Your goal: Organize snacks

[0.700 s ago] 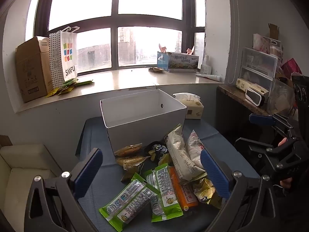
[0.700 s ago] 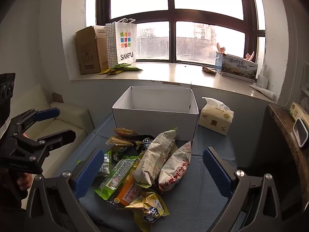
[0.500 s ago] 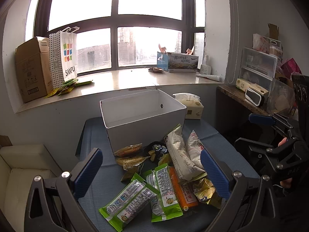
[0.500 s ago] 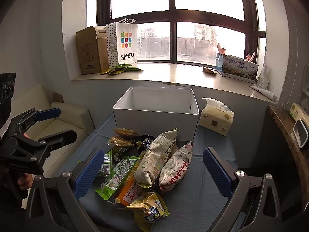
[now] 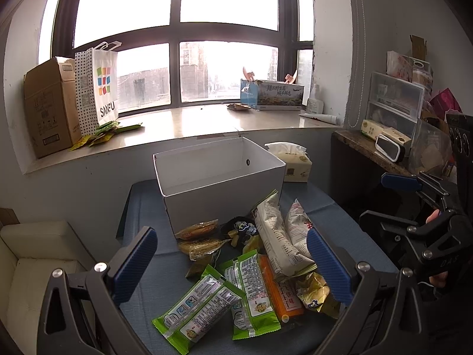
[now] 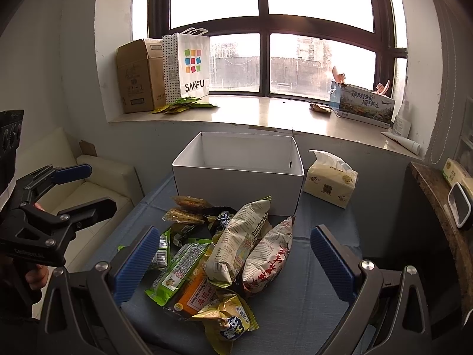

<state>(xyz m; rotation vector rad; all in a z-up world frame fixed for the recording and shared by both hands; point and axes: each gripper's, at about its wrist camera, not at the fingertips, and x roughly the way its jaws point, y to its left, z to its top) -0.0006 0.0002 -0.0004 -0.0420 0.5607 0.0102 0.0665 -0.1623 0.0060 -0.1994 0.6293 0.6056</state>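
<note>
Left gripper (image 5: 230, 261): fingers spread wide, nothing between them, hovering above the near edge of the table (image 5: 142, 207). Right gripper (image 6: 233, 261): the same, fingers wide apart and empty, held over the near right part of the table. Neither touches a packet.

Snacks: loose heap at the table's middle and near edge. Green packet (image 5: 196, 310) lies nearest, flat, toward the near-left; a second green one (image 5: 251, 290) overlaps an orange bar (image 5: 280, 293) beside it. Two pale bags (image 6: 239, 239) and (image 6: 270, 256) lean side by side, tops toward the box. A yellow crinkled bag (image 6: 227, 319) sits closest to the near edge. Small brown pastries (image 6: 186, 208) lie against the box front.

White box (image 6: 236, 183): open top, appears empty, at the far middle of the table, just behind the heap. Tissue pack (image 6: 329, 182) stands beside it, toward the far right corner.

Judgement: task is at the start; the step in hand is the first pick. Advice: take an outlying, unburdened packet first, such as the nearest green one or the yellow bag, not one pinned beneath others. Close on the sealed edge or across the narrow width; film is slippery and puffed bags may squirm out. Lift clear before crossing the box rim. Keep the two grippers apart over the heap.
</note>
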